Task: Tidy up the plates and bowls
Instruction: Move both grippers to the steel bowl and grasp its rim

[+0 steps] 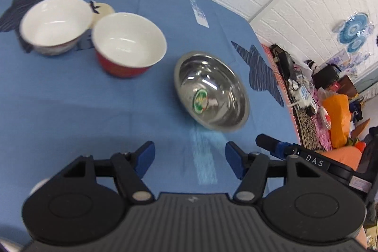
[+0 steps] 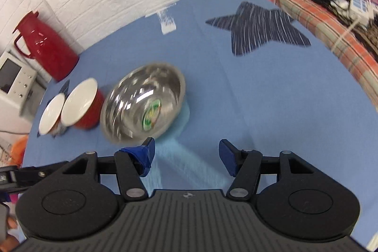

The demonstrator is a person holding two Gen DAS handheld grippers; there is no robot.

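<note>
A steel bowl (image 1: 211,92) with a green sticker inside sits on the blue tablecloth (image 1: 70,110), blurred in the right wrist view (image 2: 144,103). A red bowl with white inside (image 1: 128,44) stands left of it, and a white bowl (image 1: 55,24) stands further left. Both show at the left in the right wrist view, red bowl (image 2: 81,105) and white bowl (image 2: 52,115). My left gripper (image 1: 190,160) is open, short of the steel bowl. My right gripper (image 2: 186,155) is open, its left finger just below the steel bowl's rim. Neither holds anything.
A red thermos jug (image 2: 45,46) stands at the table's far left corner by the white brick wall. A white appliance (image 2: 14,79) sits beyond the table edge. A cluttered patterned surface (image 2: 330,15) lies to the right. My right gripper's tip (image 1: 274,143) shows in the left wrist view.
</note>
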